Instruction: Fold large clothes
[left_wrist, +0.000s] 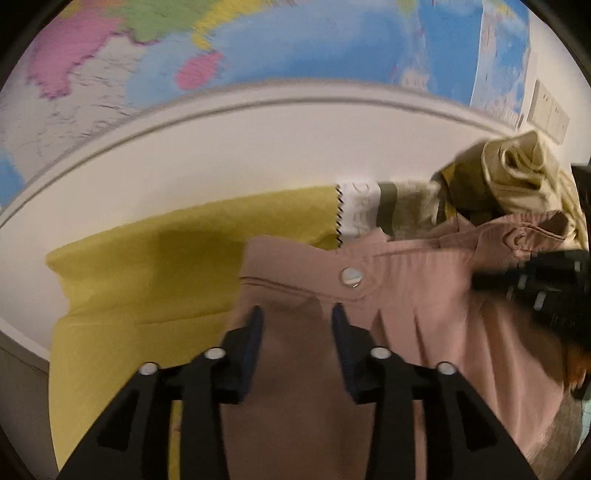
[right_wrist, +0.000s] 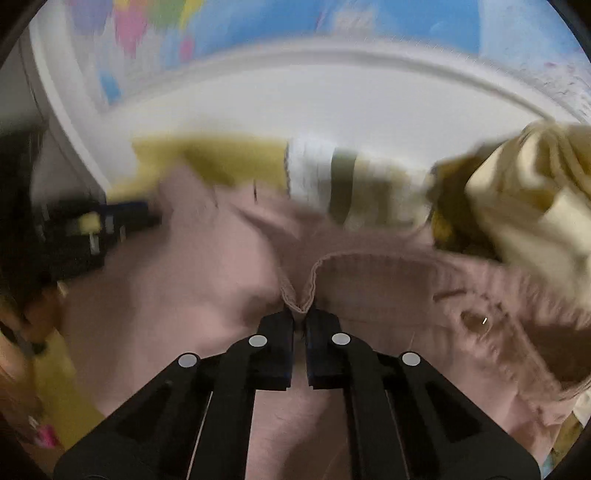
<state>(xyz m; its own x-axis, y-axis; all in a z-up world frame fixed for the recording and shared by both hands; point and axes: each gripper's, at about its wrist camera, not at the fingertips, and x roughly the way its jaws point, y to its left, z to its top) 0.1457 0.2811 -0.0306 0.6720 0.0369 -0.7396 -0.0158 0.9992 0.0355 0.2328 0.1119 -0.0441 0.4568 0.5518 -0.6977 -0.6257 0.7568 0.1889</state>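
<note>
A pink garment (left_wrist: 406, 314) with a round pearly button (left_wrist: 351, 277) lies over a yellow cloth (left_wrist: 147, 266) on the white table (left_wrist: 221, 147). My left gripper (left_wrist: 298, 317) hovers over the garment's waistband, fingers apart, with the fabric lying below the gap and not pinched. In the right wrist view my right gripper (right_wrist: 300, 314) is shut on a folded edge of the pink garment (right_wrist: 388, 288), which bunches up between the pads. The right gripper (left_wrist: 487, 280) shows dark and blurred at the right of the left wrist view. The left gripper (right_wrist: 147, 216) appears at the left of the right wrist view.
A crumpled beige garment pile (left_wrist: 517, 173) sits at the right on the table. A white and olive striped cloth (left_wrist: 369, 210) lies behind the pink garment. A coloured map (left_wrist: 295, 37) and wall sockets (left_wrist: 550, 110) are on the wall behind the table.
</note>
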